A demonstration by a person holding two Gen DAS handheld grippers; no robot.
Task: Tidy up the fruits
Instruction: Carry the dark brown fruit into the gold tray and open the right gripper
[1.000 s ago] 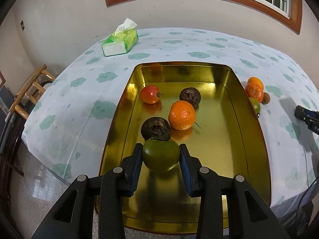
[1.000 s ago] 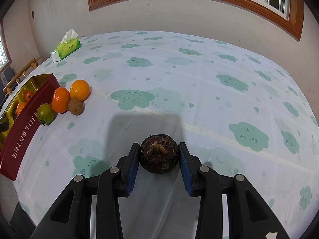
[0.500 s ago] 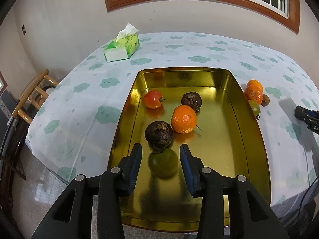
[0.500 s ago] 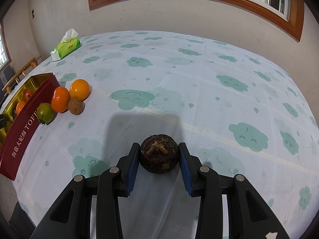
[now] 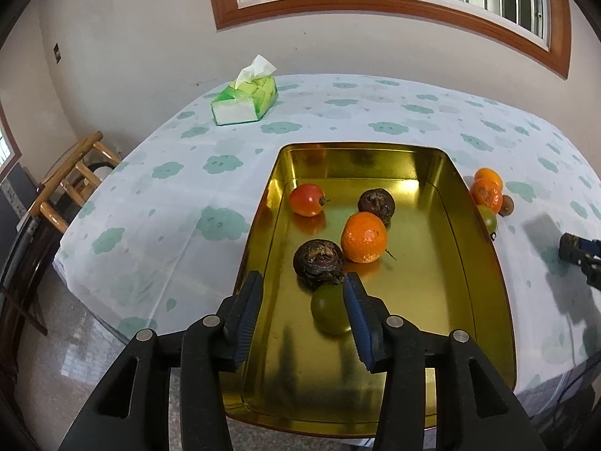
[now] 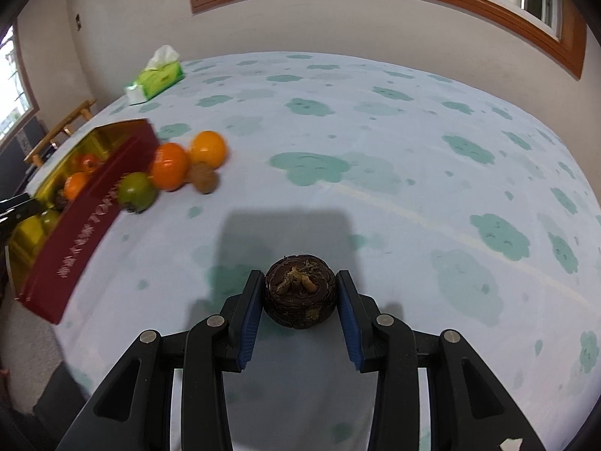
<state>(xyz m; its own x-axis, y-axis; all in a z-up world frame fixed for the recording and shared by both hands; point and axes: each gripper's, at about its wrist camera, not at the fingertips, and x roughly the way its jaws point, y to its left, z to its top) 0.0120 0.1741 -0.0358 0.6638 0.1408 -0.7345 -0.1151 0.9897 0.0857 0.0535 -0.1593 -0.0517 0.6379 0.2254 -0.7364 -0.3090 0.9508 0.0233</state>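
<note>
Through the left wrist camera, the left gripper [image 5: 300, 315] hung with fingers apart above the gold tin [image 5: 484, 263], its green tomato [image 5: 330, 310] lying freed among gathered fruit, while in the right wrist view the right gripper [image 6: 299, 310] clamped a dark wrinkled fruit [image 6: 299, 297] over the tablecloth [image 6: 413, 173], likely tin-bound.

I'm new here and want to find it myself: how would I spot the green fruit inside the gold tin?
Find the gold tin on the cloud-print tablecloth. At its near end, just past the left gripper, lies the green tomato, touching a wrinkled dark fruit. It is the tin's only green fruit.
</note>
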